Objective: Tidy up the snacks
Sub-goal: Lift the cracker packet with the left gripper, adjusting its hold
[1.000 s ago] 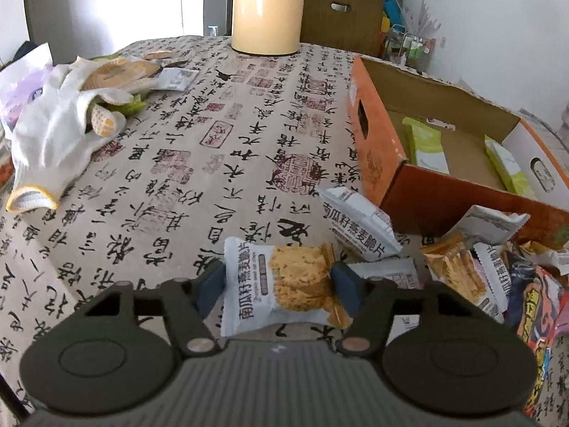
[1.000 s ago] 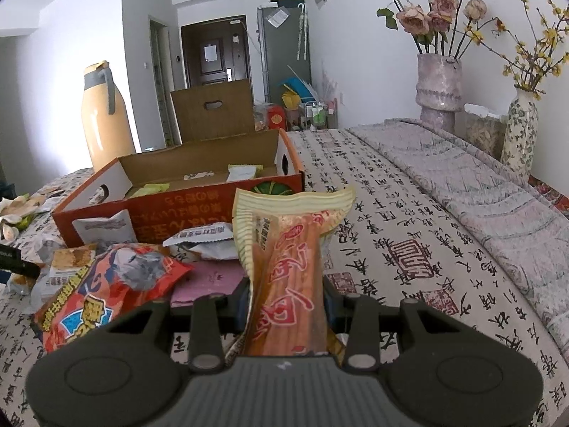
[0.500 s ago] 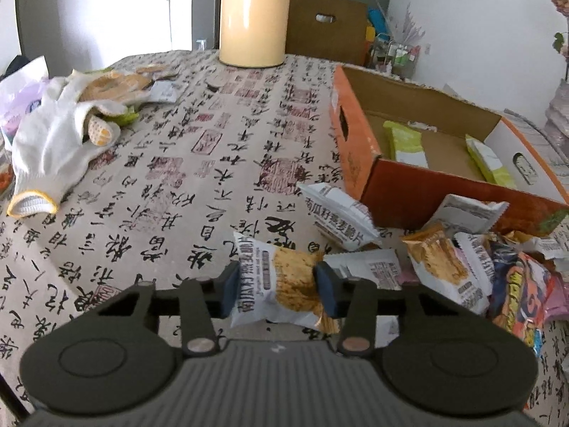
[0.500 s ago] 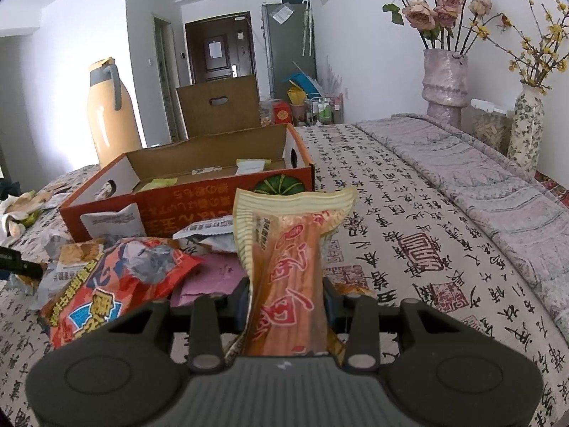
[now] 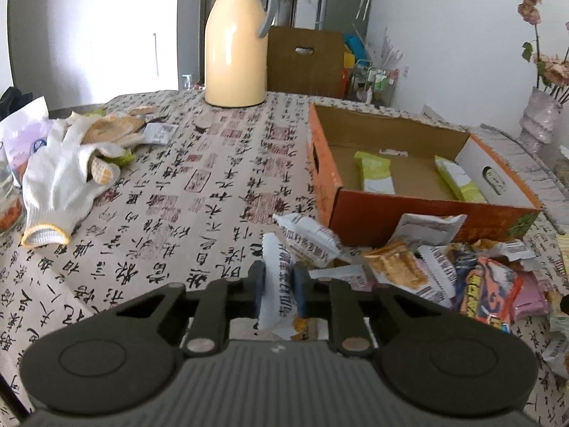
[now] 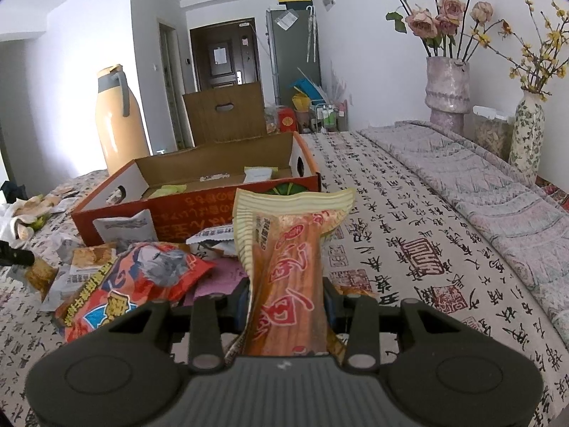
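Left gripper [image 5: 278, 289] has just been closing and is now clenched on a white cracker packet [image 5: 276, 277], which stands on edge, squeezed narrow between the blue pads. Packet sits low over the tabletop [image 5: 170, 199], at the near-left edge of the snack pile [image 5: 444, 274].

Right gripper [image 6: 286, 300] is clamped on a long orange snack stick packet [image 6: 290, 267]; the packet points up and away, its yellow crimped end fanning out above the jaws.

Orange cardboard box [image 5: 359, 213] is just behind the pile, open-topped. Inside it: two green-and-white packets [image 5: 377, 172] lying flat on the box floor, apart from each other, plus a small white item at the back wall that is too small to identify. One white packet [image 5: 425, 226] leans against the box's front wall.

Pile contents seen from the left wrist: another white cracker packet [image 5: 307, 240] just beyond the held one, a clear packet showing crackers [image 5: 394, 270], a red-blue cartoon bag [image 5: 487, 291], a pink packet partly under it.

Elsewhere on the tabletop: yellow thermos jug [image 5: 236, 46] at the far edge, white work gloves [image 5: 60, 181] at left with wrappers on top of them. In the right wrist view, two vases with flowers [image 6: 448, 85] stand far right, well apart from the box.
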